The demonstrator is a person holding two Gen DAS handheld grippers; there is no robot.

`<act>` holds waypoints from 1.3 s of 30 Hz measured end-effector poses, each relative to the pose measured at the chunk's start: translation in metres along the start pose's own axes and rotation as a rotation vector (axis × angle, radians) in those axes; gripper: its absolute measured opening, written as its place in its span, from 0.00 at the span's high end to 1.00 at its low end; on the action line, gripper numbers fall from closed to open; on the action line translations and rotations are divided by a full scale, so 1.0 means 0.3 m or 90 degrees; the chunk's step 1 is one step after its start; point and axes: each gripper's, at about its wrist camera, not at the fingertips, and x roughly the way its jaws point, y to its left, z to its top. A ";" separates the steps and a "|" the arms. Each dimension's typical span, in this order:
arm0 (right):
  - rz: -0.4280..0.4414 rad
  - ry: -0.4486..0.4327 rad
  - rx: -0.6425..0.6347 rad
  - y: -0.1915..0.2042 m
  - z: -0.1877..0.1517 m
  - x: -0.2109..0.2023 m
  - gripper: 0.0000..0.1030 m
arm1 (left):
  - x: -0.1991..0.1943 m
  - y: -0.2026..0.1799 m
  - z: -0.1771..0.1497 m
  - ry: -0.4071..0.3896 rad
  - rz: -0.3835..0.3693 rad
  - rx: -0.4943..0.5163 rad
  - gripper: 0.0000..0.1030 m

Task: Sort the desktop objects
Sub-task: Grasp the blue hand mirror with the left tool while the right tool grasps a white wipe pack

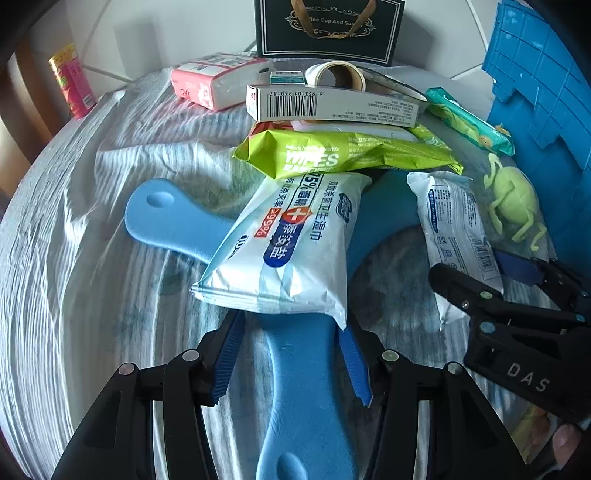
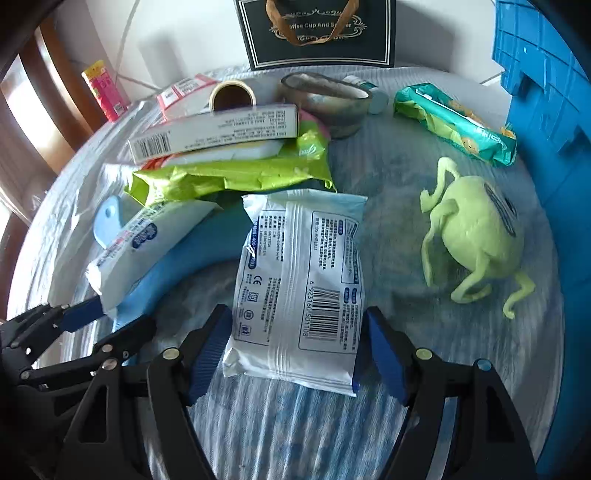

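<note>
My left gripper (image 1: 291, 354) is open, its fingers either side of a blue curved plastic piece (image 1: 306, 387) and the near edge of a white alcohol wipes pack (image 1: 291, 243) lying on it. My right gripper (image 2: 295, 347) is open, straddling a white packet with a barcode (image 2: 299, 284), which also shows in the left wrist view (image 1: 458, 229). It is not clamped. The right gripper appears in the left view (image 1: 491, 280), the left gripper in the right view (image 2: 99, 317). A green wipes pack (image 1: 343, 155) lies behind.
A green monster plush (image 2: 476, 236) lies right of the packet. A blue crate (image 2: 546, 110) stands at the right. A long barcode box (image 1: 332, 103), tape roll (image 1: 340, 75), pink pack (image 1: 214, 83), teal tissue pack (image 2: 454, 122), bowl (image 2: 328, 101) and dark gift bag (image 2: 317, 33) sit at the back.
</note>
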 end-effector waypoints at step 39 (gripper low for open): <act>0.028 -0.060 -0.091 0.119 -0.105 -0.376 0.42 | -0.496 0.095 -0.156 -0.128 0.046 -0.048 0.66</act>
